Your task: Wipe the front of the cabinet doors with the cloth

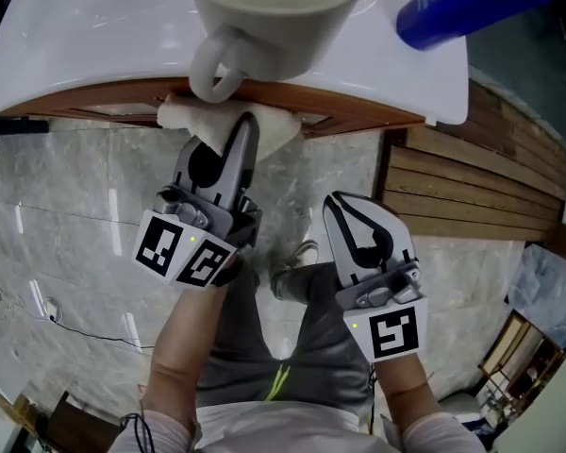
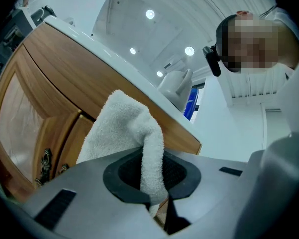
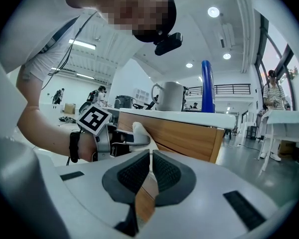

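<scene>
A white terry cloth (image 1: pixel 215 119) is pressed against the top of the wooden cabinet front (image 1: pixel 358 116), just under the white counter. My left gripper (image 1: pixel 243 132) is shut on the cloth. In the left gripper view the cloth (image 2: pixel 122 128) rises out of the jaws and lies on the cabinet door (image 2: pixel 45 88). My right gripper (image 1: pixel 347 206) hangs lower and to the right, away from the cabinet, shut with nothing in it. The right gripper view shows its jaws (image 3: pixel 150 156) together, with the cloth (image 3: pixel 139 132) and cabinet (image 3: pixel 189 133) beyond.
On the white counter (image 1: pixel 66 36) stand a white mug (image 1: pixel 264 17) and a blue bottle (image 1: pixel 453 3). Dark metal door handles (image 2: pixel 44 161) show low on the cabinet. Grey marble floor (image 1: pixel 75 215) lies below, with wooden slats (image 1: pixel 472 187) at right. People stand far off.
</scene>
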